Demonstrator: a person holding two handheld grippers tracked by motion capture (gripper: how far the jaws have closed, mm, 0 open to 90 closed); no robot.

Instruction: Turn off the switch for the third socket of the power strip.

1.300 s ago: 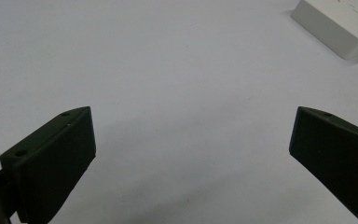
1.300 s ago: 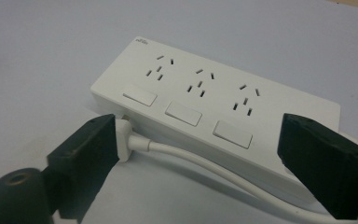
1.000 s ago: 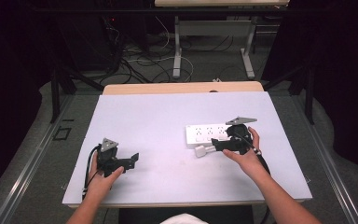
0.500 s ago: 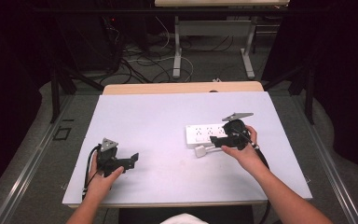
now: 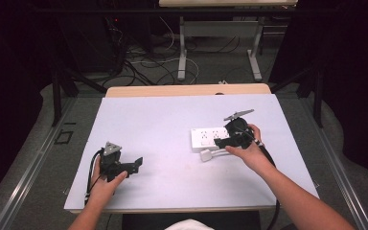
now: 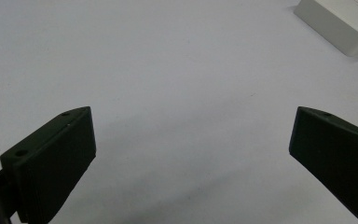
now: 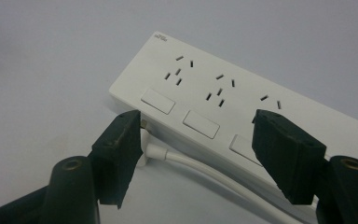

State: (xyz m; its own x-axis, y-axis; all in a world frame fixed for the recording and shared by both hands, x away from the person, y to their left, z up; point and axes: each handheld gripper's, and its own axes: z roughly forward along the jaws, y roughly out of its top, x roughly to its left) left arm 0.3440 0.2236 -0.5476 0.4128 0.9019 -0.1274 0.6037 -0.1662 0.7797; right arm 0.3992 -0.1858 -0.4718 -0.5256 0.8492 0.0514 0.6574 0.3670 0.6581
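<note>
A white power strip (image 5: 208,137) with three sockets lies flat on the white table (image 5: 172,120), right of centre. A white plug (image 5: 206,155) on a white cable (image 7: 191,163) rests against its near side. My right gripper (image 5: 220,142) hovers low over the strip's right part. In the right gripper view its jaws (image 7: 196,119) stand apart over the strip (image 7: 242,102); they have just been closing, and neither pad presses on anything. My left gripper (image 5: 136,163) rests near the front left, open wide (image 6: 193,114) over bare table, with a corner of the strip (image 6: 340,23) far off.
A wooden strip (image 5: 187,90) borders the table's far edge. Beyond it are table legs and loose cables on the floor (image 5: 153,67). A metal rail (image 5: 28,167) runs along the left side. Bare tabletop spreads between the two grippers.
The right gripper has tipped and edged slightly left over the power strip, and its jaws have narrowed. The left hand and gripper have not moved.
</note>
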